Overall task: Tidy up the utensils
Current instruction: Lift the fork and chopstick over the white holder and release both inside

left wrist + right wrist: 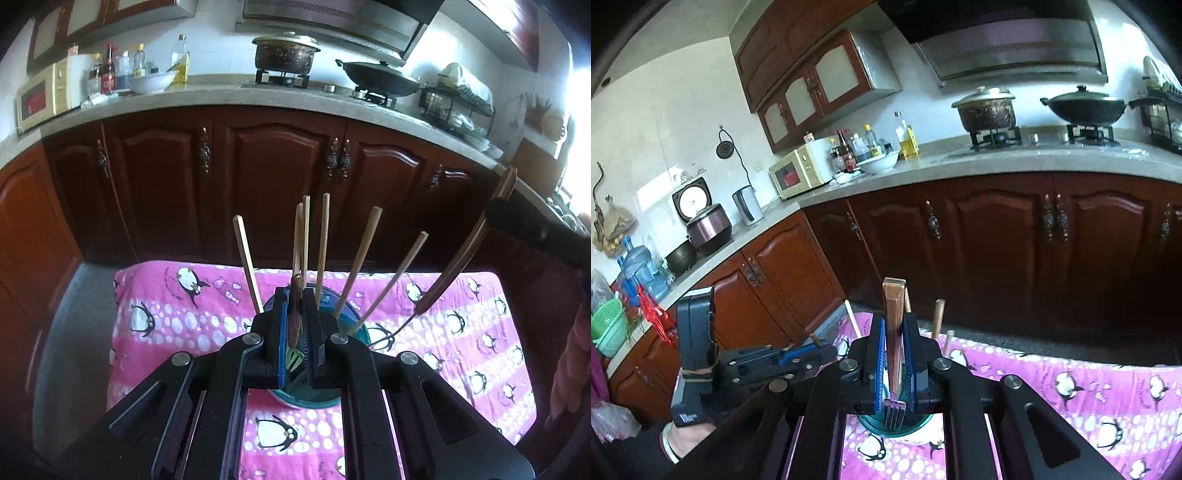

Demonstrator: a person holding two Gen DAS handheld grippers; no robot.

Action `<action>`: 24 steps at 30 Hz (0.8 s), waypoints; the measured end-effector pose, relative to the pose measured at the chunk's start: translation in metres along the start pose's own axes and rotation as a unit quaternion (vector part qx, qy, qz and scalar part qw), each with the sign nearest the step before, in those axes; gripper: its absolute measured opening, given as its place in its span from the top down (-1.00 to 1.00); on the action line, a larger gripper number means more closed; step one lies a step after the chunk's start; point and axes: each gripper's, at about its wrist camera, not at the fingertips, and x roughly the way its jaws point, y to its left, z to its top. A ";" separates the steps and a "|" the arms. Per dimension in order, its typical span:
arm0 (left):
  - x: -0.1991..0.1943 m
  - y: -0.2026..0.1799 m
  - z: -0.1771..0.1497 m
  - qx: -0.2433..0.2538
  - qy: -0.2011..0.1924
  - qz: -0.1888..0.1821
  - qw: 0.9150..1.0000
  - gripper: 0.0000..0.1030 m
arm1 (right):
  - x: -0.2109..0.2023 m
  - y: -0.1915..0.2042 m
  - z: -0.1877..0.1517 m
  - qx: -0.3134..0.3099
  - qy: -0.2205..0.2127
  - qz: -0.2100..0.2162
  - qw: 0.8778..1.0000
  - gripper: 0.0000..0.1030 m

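Note:
A teal cup (pixel 351 325) stands on the pink penguin cloth (pixel 184 317) and holds several wooden chopsticks (pixel 360 258). My left gripper (pixel 294 317) is shut on a wooden-handled fork (pixel 295 350) directly over the cup, tines toward the camera. In the right wrist view my right gripper (pixel 894 354) is shut on a second wooden-handled fork (pixel 894 321), tines down over the cup (pixel 871 424). That second fork (pixel 454 273) slants in from the right in the left wrist view, its metal tip near the cup rim. The left gripper body (pixel 768 362) shows at left.
Dark wood cabinets (pixel 280 177) stand behind the table. The counter (pixel 221 99) carries a microwave (pixel 40 96), bottles, a white bowl, a pot (pixel 286 51) and a wok (pixel 380 77) on the stove. A dish rack (pixel 458 103) is at right.

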 end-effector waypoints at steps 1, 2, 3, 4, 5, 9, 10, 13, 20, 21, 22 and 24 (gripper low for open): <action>0.005 0.001 0.000 -0.004 0.002 0.000 1.000 0.88 | 0.005 -0.001 -0.003 0.000 0.002 -0.003 1.000 0.83; 0.008 0.001 -0.001 -0.005 0.003 0.001 1.000 0.88 | 0.012 0.000 -0.008 0.000 0.006 -0.007 1.000 0.83; 0.014 0.001 -0.001 -0.005 0.004 0.007 1.000 0.88 | 0.016 -0.002 -0.012 0.002 0.009 -0.009 1.000 0.83; 0.017 0.001 -0.003 -0.005 0.005 0.010 1.000 0.88 | 0.021 -0.004 -0.016 0.004 0.013 -0.011 1.000 0.83; 0.020 0.001 -0.003 -0.005 0.007 0.013 1.000 0.88 | 0.025 -0.006 -0.020 0.008 0.018 -0.011 1.000 0.83; 0.035 0.005 -0.010 -0.013 0.022 0.014 1.000 0.88 | 0.041 -0.019 -0.039 0.031 0.043 -0.006 0.999 0.83; 0.038 0.006 -0.011 -0.016 0.026 0.013 0.999 0.88 | 0.044 -0.022 -0.042 0.036 0.048 -0.005 0.998 0.83; 0.047 0.007 -0.016 -0.023 0.037 0.014 0.999 0.88 | 0.054 -0.033 -0.054 0.056 0.067 -0.003 0.996 0.83; 0.057 0.008 -0.019 -0.026 0.046 0.022 0.998 0.88 | 0.066 -0.056 -0.069 0.094 0.097 -0.007 0.991 0.83; 0.057 0.007 -0.020 -0.025 0.048 0.024 0.998 0.87 | 0.065 -0.061 -0.069 0.105 0.101 -0.006 0.989 0.83; 0.056 0.006 -0.019 -0.024 0.050 0.026 0.998 0.87 | 0.064 -0.064 -0.069 0.111 0.104 -0.006 0.988 0.76; 0.055 0.005 -0.020 -0.023 0.052 0.027 0.998 0.87 | 0.058 -0.067 -0.069 0.117 0.101 -0.003 0.988 0.46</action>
